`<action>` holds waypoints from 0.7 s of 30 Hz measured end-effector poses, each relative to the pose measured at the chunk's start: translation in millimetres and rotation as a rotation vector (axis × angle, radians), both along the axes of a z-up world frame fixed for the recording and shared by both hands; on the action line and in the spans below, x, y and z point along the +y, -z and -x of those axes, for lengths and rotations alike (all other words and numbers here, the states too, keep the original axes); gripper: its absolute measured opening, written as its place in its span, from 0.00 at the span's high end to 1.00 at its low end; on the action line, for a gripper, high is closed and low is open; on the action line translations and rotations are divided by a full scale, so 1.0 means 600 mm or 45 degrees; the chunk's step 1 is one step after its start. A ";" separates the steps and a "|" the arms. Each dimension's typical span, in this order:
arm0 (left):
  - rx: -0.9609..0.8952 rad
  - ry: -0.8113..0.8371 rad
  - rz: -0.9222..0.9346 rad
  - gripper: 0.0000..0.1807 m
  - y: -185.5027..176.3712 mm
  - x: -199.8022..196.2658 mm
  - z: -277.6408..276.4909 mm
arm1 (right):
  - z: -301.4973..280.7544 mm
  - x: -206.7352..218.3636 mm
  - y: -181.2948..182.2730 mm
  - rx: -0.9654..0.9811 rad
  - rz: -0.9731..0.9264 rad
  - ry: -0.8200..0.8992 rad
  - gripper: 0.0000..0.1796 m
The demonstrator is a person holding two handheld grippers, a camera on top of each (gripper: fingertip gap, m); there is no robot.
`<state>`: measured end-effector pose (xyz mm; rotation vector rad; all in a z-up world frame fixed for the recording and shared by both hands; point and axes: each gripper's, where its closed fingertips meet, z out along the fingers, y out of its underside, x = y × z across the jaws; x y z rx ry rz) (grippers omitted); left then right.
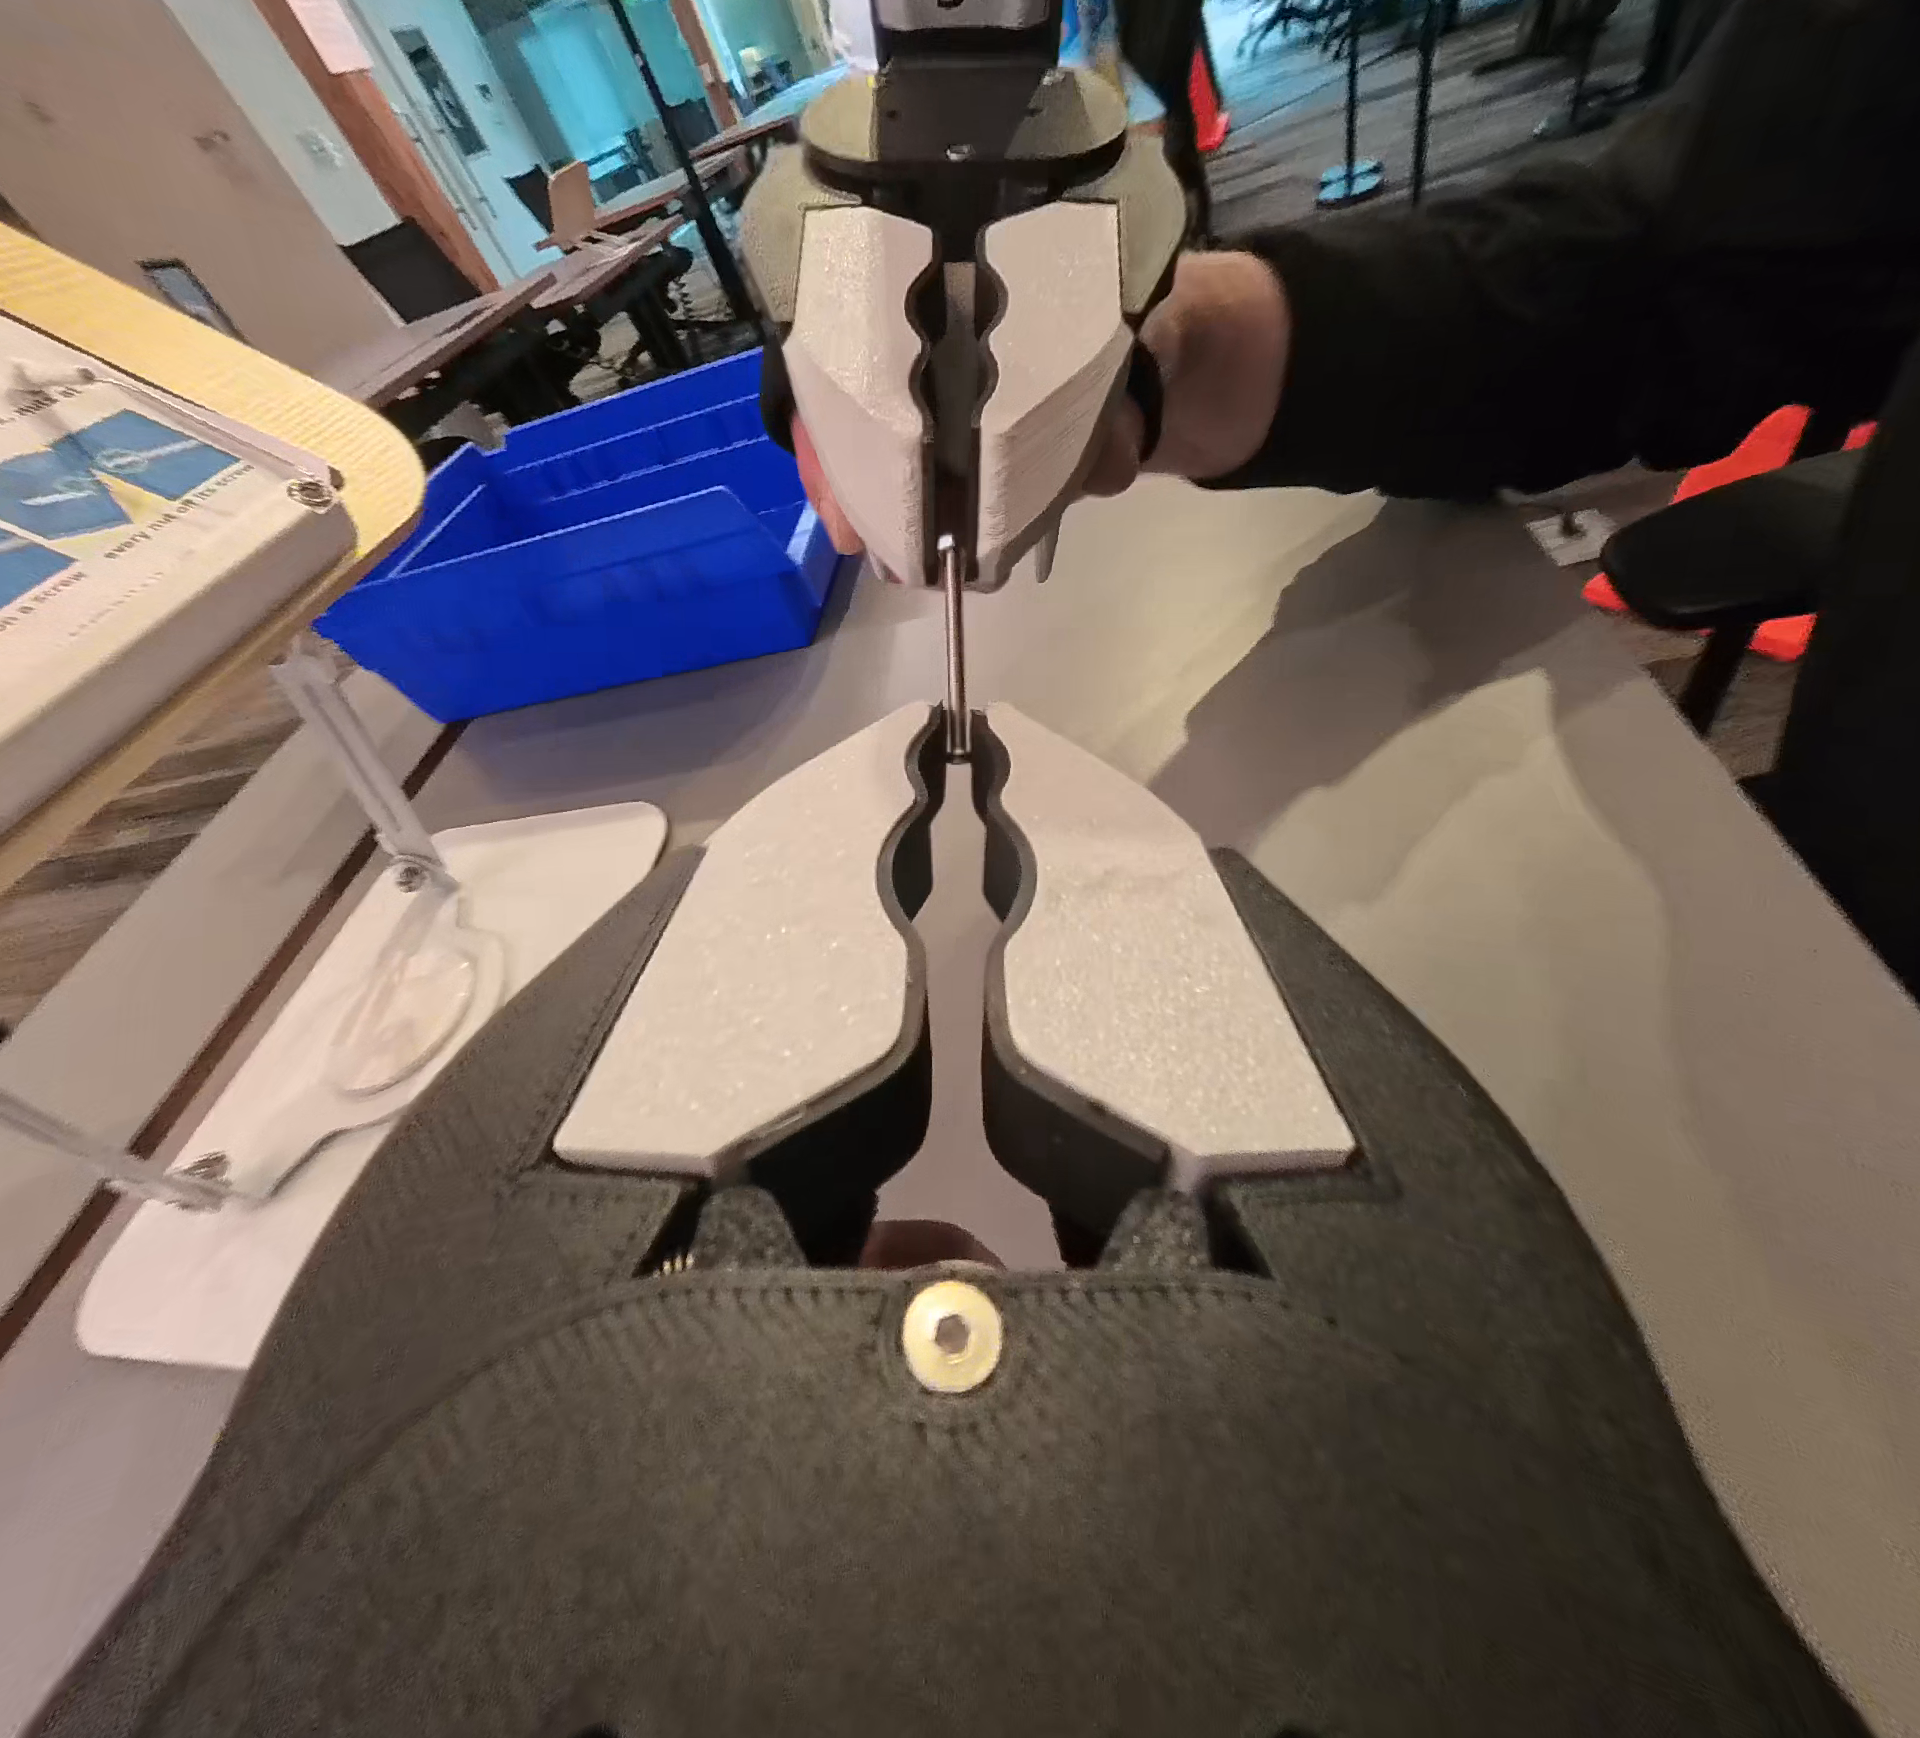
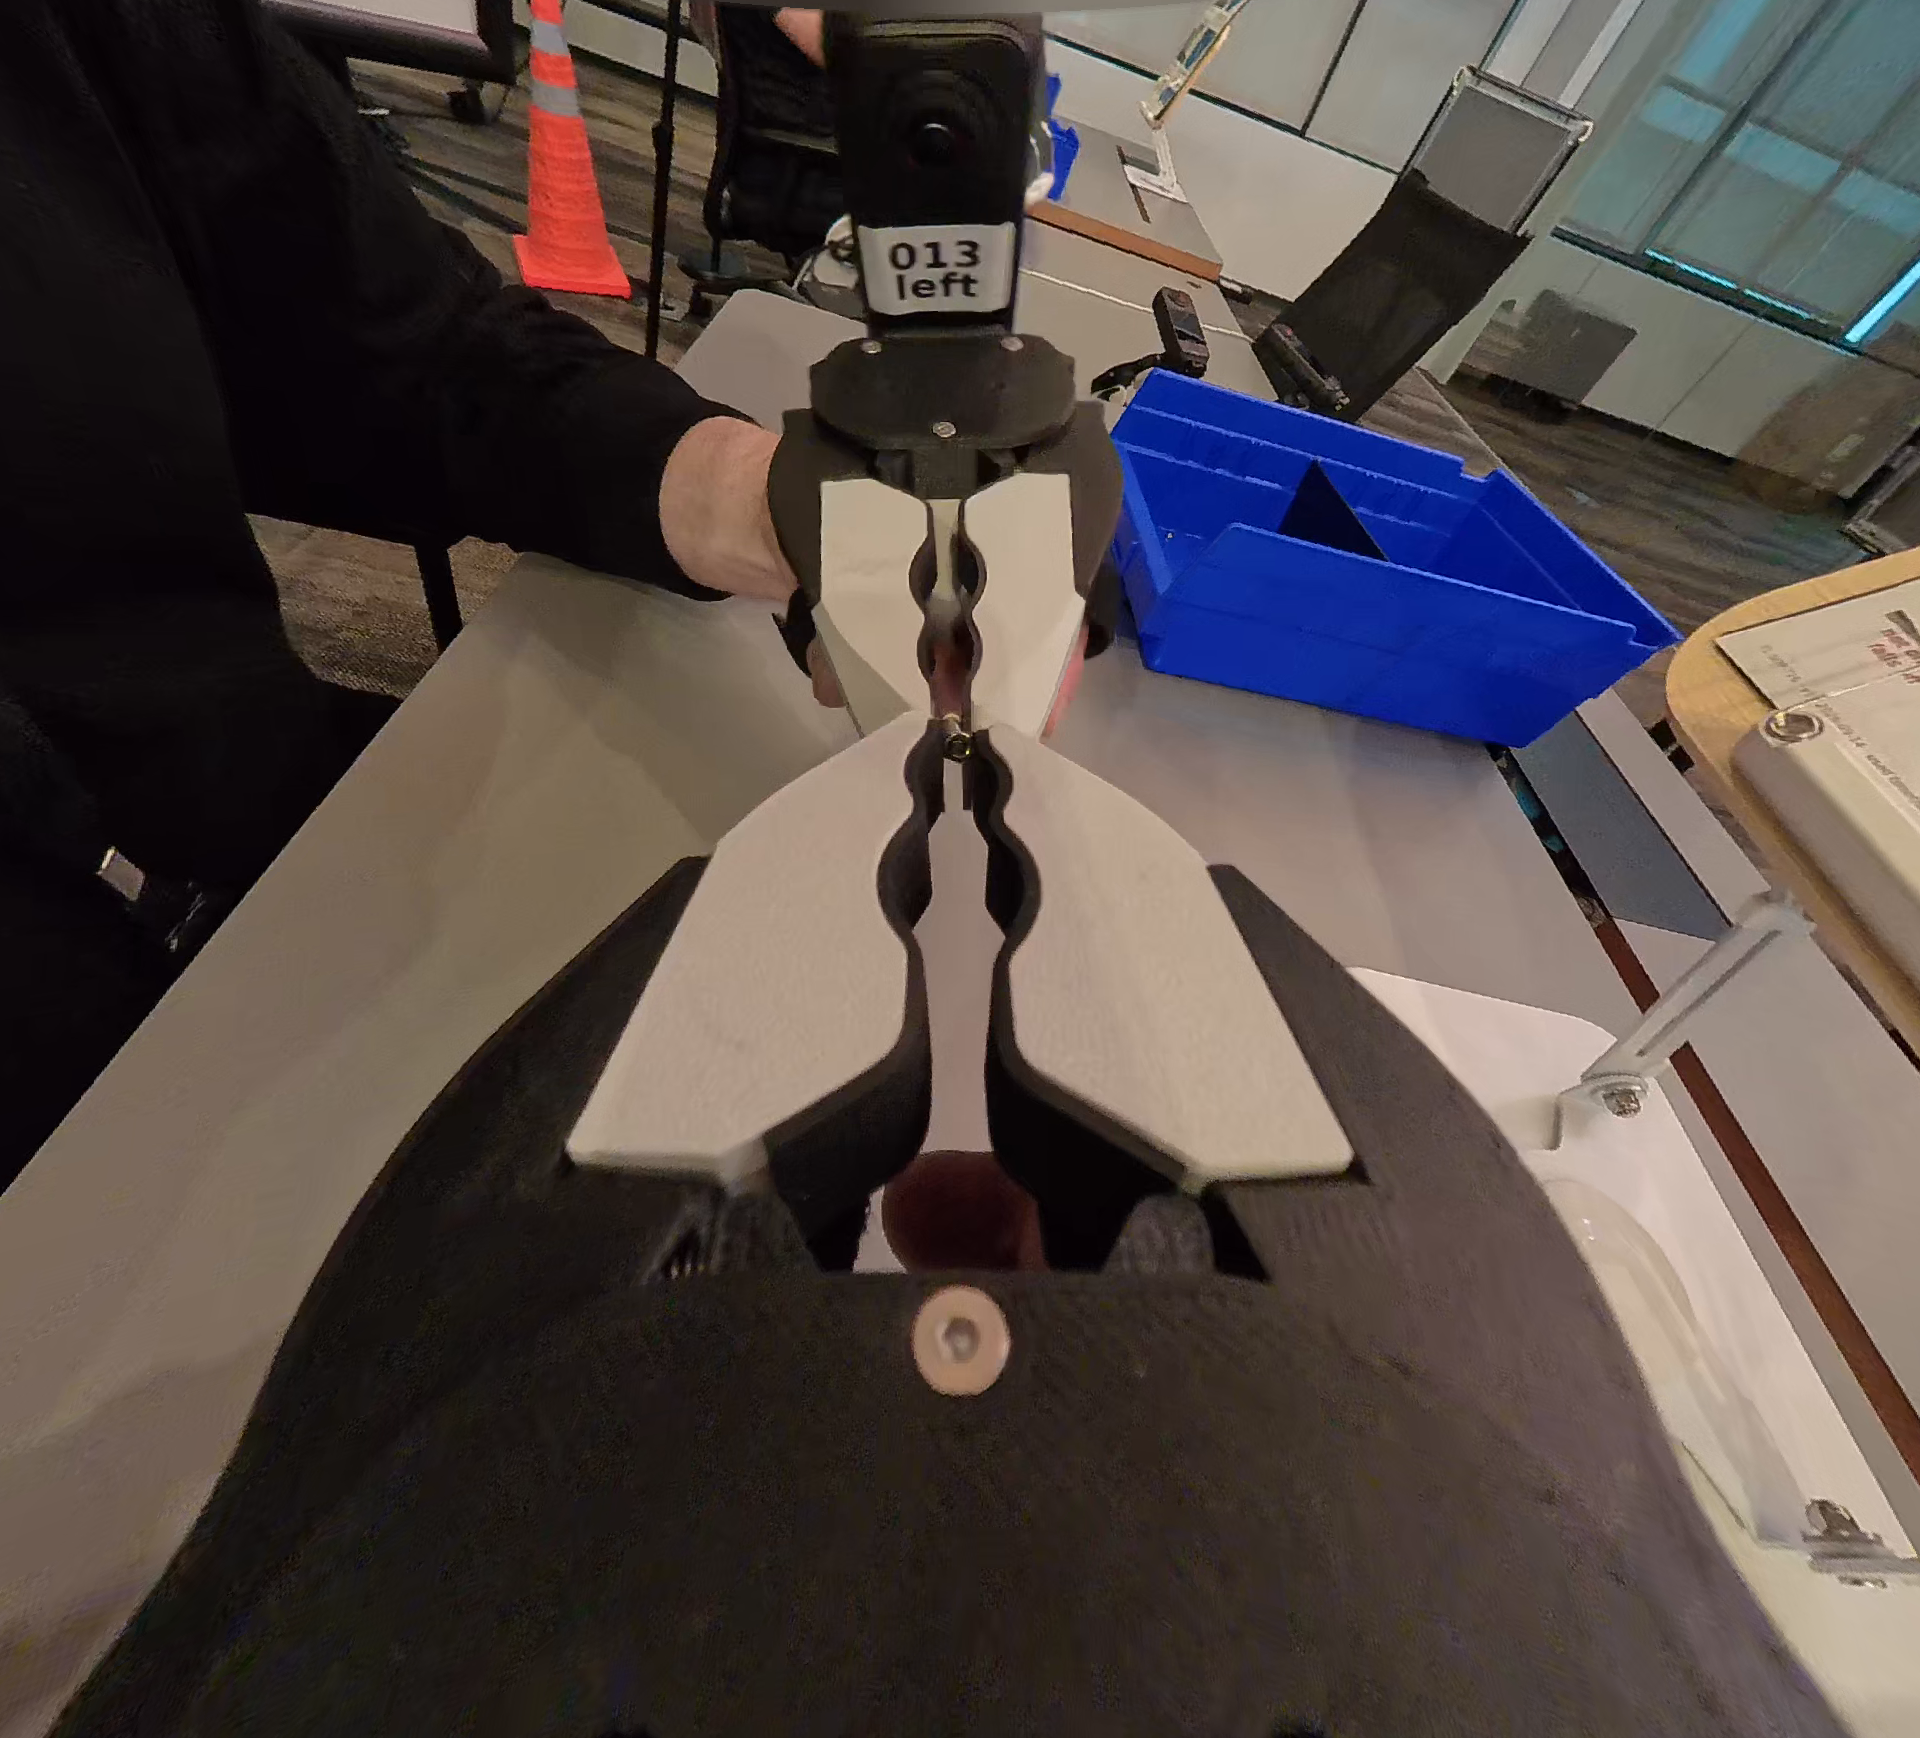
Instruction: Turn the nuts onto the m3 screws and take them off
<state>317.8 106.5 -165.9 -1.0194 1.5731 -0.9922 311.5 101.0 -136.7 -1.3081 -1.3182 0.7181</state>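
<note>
Facing each other above the grey table (image 1: 1351, 857), the two grippers meet tip to tip; the left gripper (image 1: 954, 732) has its white fingers (image 1: 790, 961) drawn together on the near end of a thin metal screw (image 1: 952, 639), and the right gripper (image 1: 948, 561), seen head-on in the left wrist view, is clamped on the far end, so the screw spans the short gap between them, held level in the air. From the right wrist view the right gripper (image 2: 956, 758) pinches a small brass-coloured piece at its tips (whether this is the nut or the screw's head cannot be told at this size); the left gripper (image 2: 951, 712) sits just beyond it, tips nearly touching. A hand (image 1: 1205, 369) in a black sleeve grips the right gripper's handle. A blue bin (image 1: 613, 545) stands on the table behind the grippers; a clear acrylic stand (image 1: 343, 753) holding a printed card rises at the table's edge.
</note>
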 end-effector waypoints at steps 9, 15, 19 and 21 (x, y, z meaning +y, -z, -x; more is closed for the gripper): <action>0.042 -0.335 -0.500 0.98 0.000 0.038 -0.004 | -0.011 0.024 0.007 0.120 0.104 0.182 0.97; 0.044 -0.453 -0.668 0.98 -0.002 0.050 -0.004 | -0.013 0.029 0.009 0.209 0.203 0.264 0.97; 0.020 -0.459 -0.653 0.98 -0.008 0.051 -0.002 | -0.012 0.027 0.005 0.240 0.213 0.252 0.87; 0.012 -0.451 -0.631 0.98 -0.009 0.050 -0.002 | -0.016 0.026 0.003 0.242 0.198 0.246 0.84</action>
